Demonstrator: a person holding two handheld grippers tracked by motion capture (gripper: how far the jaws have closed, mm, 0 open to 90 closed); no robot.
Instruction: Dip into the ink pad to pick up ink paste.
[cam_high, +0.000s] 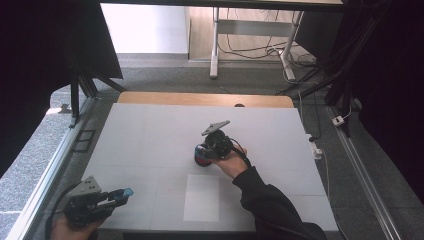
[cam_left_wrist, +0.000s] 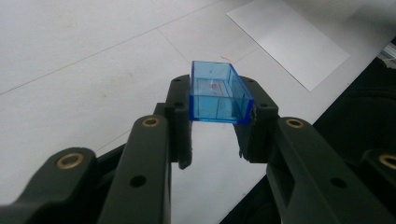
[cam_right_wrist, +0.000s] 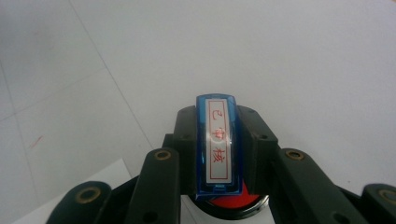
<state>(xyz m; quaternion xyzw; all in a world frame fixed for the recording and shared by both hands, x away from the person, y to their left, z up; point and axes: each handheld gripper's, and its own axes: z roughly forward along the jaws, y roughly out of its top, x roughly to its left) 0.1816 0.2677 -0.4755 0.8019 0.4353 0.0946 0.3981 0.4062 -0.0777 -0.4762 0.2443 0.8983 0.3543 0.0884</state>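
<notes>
Your left gripper (cam_high: 121, 194) sits at the table's near left corner, its jaws closed on a clear blue cap (cam_left_wrist: 218, 94) held open side up between the tips, above the table (cam_high: 150, 135). Just right of it lies a white sheet (cam_high: 201, 197) flat on the near middle. Farther in, at the table's centre, your right gripper (cam_high: 202, 155) is closed on a blue stamp (cam_right_wrist: 217, 142), its label with red characters facing the right gripper view's camera. Under the stamp sits a round black pad (cam_right_wrist: 233, 205) with red ink; whether they touch can't be told.
</notes>
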